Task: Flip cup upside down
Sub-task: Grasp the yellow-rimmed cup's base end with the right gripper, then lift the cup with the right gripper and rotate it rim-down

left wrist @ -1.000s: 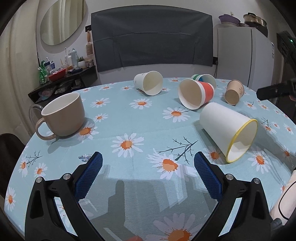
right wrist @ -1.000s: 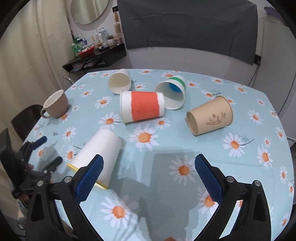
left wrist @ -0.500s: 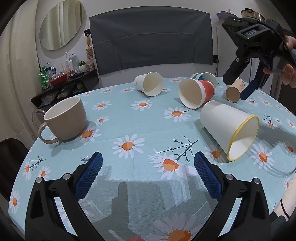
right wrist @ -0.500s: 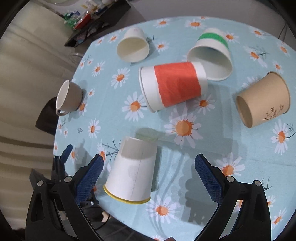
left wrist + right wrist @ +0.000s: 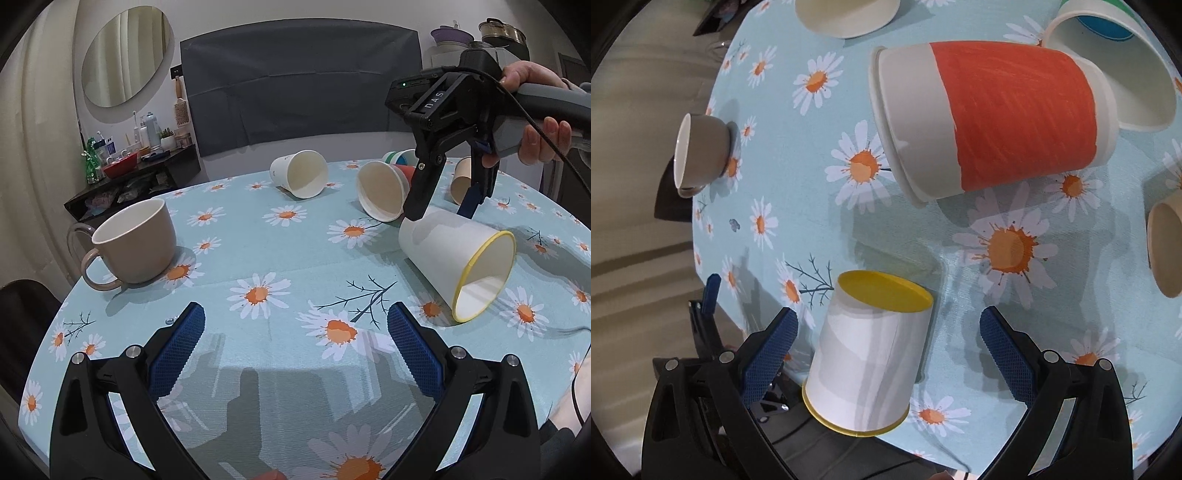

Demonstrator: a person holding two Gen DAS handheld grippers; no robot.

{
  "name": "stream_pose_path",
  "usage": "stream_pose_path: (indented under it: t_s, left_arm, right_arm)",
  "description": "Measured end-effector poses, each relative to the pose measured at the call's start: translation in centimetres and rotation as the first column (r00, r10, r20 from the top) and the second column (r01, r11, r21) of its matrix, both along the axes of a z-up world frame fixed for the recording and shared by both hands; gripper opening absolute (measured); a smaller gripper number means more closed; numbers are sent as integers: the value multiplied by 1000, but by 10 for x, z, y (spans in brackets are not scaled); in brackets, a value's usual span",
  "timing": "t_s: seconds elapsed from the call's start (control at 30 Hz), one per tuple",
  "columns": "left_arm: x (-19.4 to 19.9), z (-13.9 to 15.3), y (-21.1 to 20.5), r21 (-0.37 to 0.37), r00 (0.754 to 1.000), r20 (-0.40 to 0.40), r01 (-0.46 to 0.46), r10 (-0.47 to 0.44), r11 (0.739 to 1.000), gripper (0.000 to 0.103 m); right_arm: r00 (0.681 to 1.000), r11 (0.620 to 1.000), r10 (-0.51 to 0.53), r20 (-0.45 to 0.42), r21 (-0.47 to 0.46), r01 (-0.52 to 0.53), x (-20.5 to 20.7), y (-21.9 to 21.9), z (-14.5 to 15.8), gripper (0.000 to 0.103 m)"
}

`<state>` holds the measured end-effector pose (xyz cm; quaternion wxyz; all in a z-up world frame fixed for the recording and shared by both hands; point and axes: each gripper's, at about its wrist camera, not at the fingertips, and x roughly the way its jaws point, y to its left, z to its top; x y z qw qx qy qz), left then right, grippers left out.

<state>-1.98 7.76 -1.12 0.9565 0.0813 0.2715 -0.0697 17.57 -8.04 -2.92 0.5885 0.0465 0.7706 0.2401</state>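
A white paper cup with a yellow rim lies on its side on the daisy tablecloth, mouth toward the table's near edge. In the right wrist view this cup lies between the open blue pads, not touched. My right gripper points down over it; it also shows in the left wrist view with its fingertips at the cup's closed end. My left gripper is open and empty, low over the near table edge.
A red-banded cup, a green-banded cup, a plain white cup and a brown kraft cup lie on their sides farther back. A beige mug stands upright at the left. The table edge is close.
My right gripper has swung in from the right and come down over the yellow-rimmed cup, which now sits between its open fingers. The left gripper has hardly moved.
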Motion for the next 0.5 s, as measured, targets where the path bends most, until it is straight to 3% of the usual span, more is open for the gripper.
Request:
stream_pose_path:
  t_s: [0.27, 0.3, 0.33, 0.5]
  left_arm:
    - [2, 1, 2, -18, 1000, -22, 5, -6, 1000, 97]
    - [2, 1, 2, -19, 1000, -26, 6, -7, 1000, 97]
    - [3, 1, 2, -21, 1000, -28, 6, -7, 1000, 97]
    - [6, 0, 4, -31, 999, -37, 6, -7, 1000, 97]
  right_arm:
    - [998, 997, 63, -16, -47, -64, 7, 8, -5, 94]
    - [997, 996, 79, -11, -42, -79, 7, 10, -5, 87]
    - [995, 994, 102, -16, -29, -102, 7, 11, -5, 61]
    - [988, 989, 147, 56, 7, -147, 0, 14, 2, 58]
